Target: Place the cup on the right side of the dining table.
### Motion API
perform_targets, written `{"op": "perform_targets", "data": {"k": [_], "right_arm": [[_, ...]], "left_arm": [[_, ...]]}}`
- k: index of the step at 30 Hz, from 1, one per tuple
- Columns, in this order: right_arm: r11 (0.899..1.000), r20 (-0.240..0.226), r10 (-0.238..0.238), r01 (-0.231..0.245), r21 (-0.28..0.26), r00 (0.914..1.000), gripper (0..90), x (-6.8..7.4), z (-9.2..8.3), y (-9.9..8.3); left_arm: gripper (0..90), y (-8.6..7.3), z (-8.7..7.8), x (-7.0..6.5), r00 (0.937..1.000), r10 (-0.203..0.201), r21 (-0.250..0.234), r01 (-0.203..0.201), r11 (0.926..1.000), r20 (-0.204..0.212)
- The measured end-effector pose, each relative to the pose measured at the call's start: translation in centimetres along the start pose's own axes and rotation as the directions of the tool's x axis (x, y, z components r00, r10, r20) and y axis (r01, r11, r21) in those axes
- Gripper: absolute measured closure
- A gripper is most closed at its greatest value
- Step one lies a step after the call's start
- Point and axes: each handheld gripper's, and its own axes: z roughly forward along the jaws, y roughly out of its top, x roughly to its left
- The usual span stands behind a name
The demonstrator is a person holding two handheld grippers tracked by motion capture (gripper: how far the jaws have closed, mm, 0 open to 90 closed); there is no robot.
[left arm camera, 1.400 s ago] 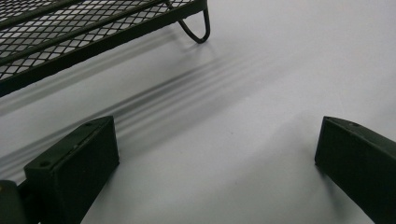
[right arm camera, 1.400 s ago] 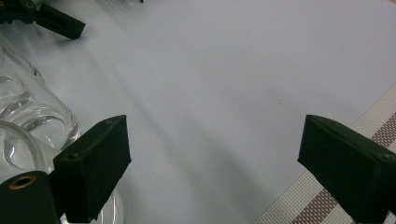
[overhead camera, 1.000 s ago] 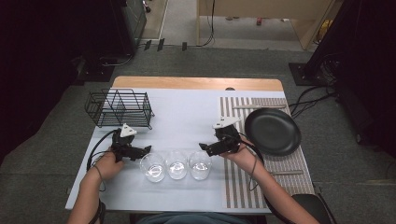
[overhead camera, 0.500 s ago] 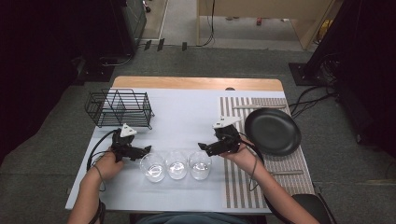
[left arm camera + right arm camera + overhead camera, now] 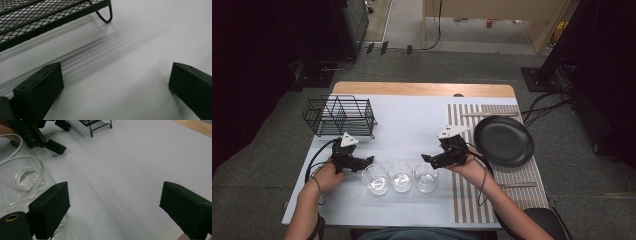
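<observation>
Three clear glasses stand in a row near the table's front: a left glass (image 5: 375, 179), a middle glass (image 5: 401, 176) and a right glass (image 5: 426, 176). My left gripper (image 5: 369, 160) hovers open just left of the left glass, above its rim. In the left gripper view its jaws (image 5: 116, 75) frame bare white mat. My right gripper (image 5: 427, 159) stands open just behind the right glass. In the right gripper view the glasses (image 5: 23, 173) sit beside the left jaw, not between the open gripper (image 5: 115, 195) jaws.
A black wire rack (image 5: 340, 116) stands at the back left; its mesh base (image 5: 37, 15) is close ahead of my left gripper. A black plate (image 5: 504, 140) lies on a striped placemat (image 5: 472, 200) at the right, with cutlery (image 5: 514, 185) beside it.
</observation>
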Motion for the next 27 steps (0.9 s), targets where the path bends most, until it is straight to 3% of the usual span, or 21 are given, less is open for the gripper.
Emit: {"op": "perform_targets", "data": {"k": [27], "right_arm": [[0.999, -0.073, -0.039, 0.037, -0.023, 0.9966, 9.1, 1.9, 0.3, 0.3]], "left_arm": [[0.0, 0.0, 0.0, 0.0, 1.0000, 0.000, 0.000, 0.000, 1.0000, 0.000]]}}
